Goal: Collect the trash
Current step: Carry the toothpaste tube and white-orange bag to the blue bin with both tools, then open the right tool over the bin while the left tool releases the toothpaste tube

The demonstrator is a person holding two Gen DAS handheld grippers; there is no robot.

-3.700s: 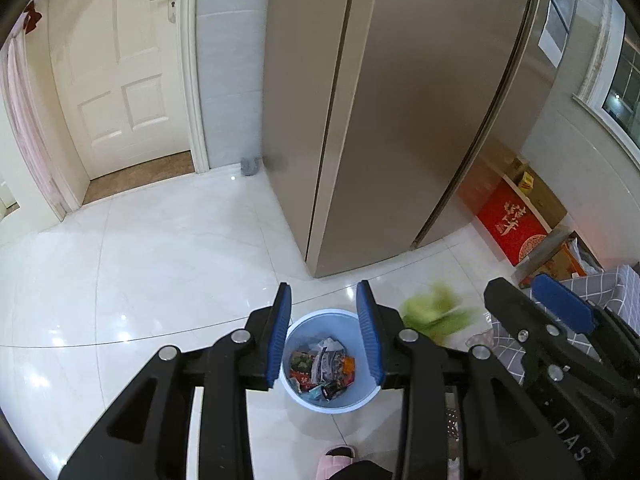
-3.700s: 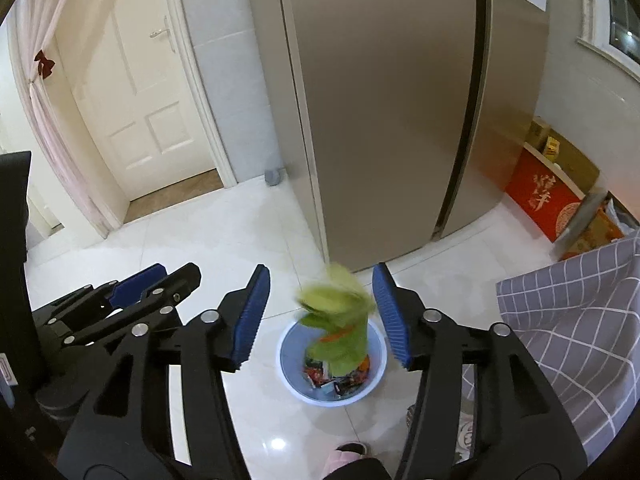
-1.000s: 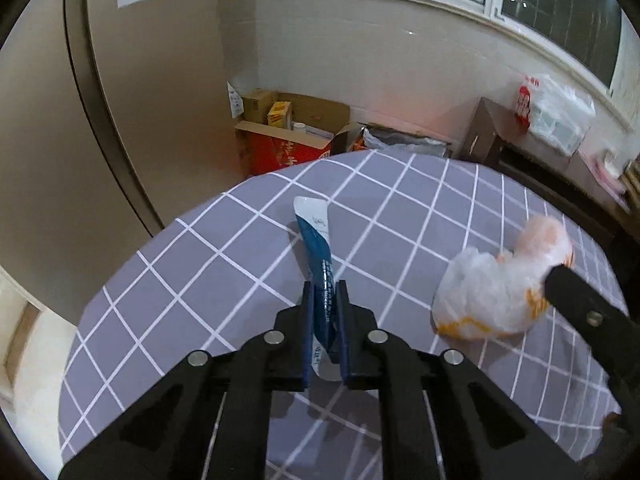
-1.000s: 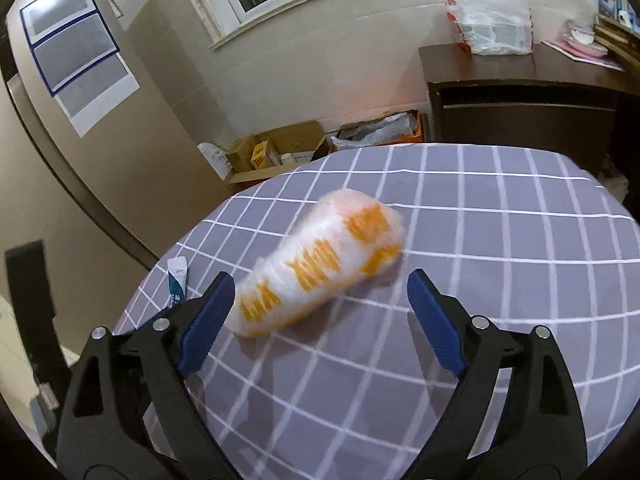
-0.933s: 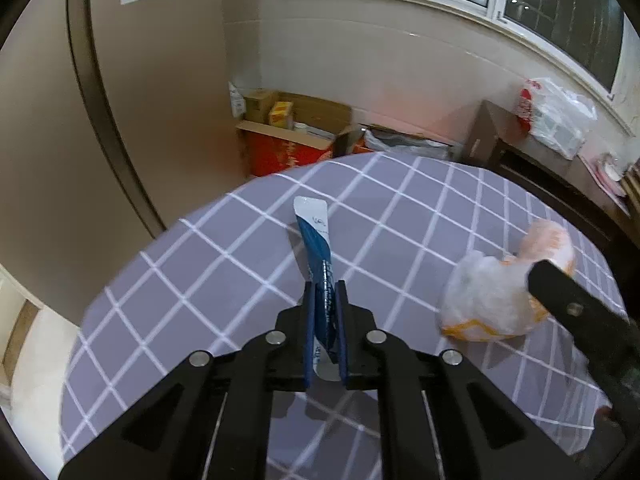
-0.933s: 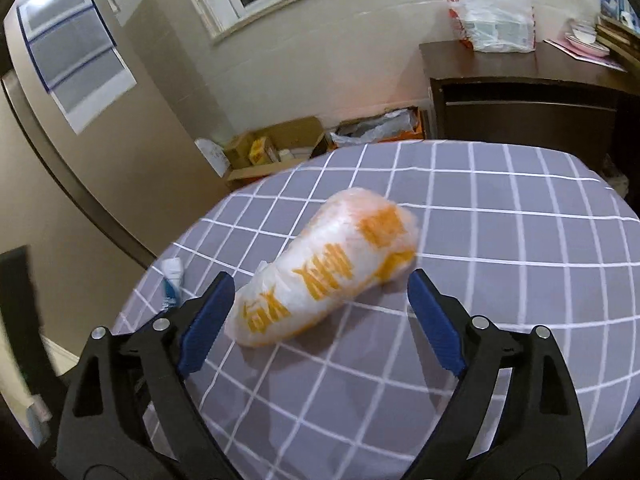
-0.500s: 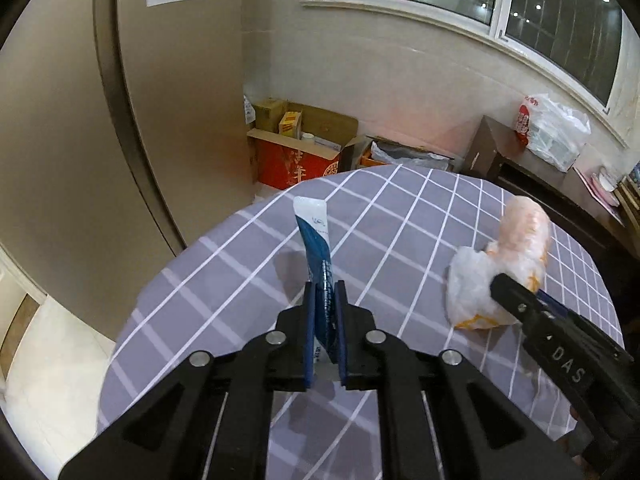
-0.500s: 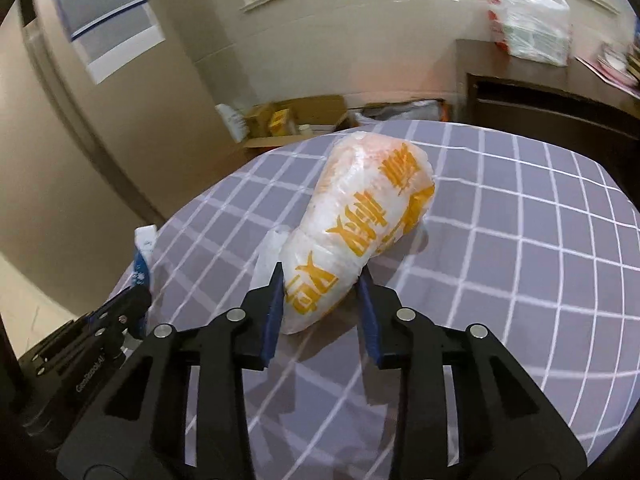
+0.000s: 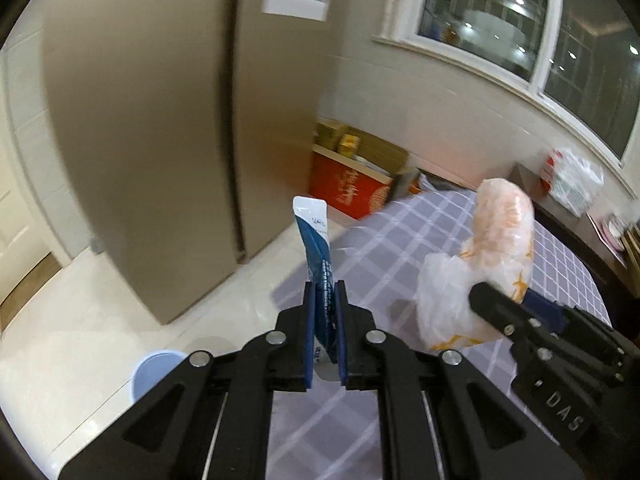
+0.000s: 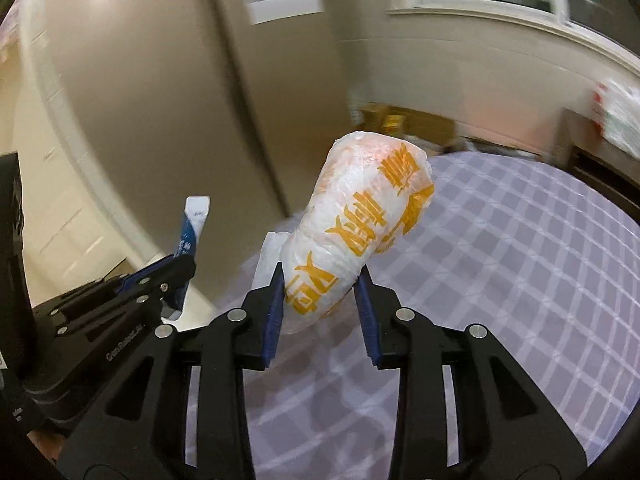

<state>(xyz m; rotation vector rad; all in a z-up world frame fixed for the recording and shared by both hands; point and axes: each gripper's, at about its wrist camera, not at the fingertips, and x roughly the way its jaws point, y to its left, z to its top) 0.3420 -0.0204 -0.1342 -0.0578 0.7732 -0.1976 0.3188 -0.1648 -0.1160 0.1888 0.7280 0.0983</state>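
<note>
Both pick-ups look done. Left gripper (image 9: pixel 324 334) is pinched tight on a flat blue-and-white plastic sachet (image 9: pixel 317 248) that stands upright. Right gripper (image 10: pixel 322 308) clamps a white crumpled plastic bag w/ orange print (image 10: pixel 362 236), lifted clear of the grey checked tablecloth (image 10: pixel 520 280). What's left is the drop into the pale blue round bin (image 9: pixel 154 372), on the floor at approx 8 o'clock in the left view.

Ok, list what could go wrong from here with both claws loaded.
1. The left claw grips the blue wrapper only near its lower end, so it may slip out.
2. The right claw pinches just the bottom of the bulky plastic bag, which may sag or drop before reaching the bin.
</note>
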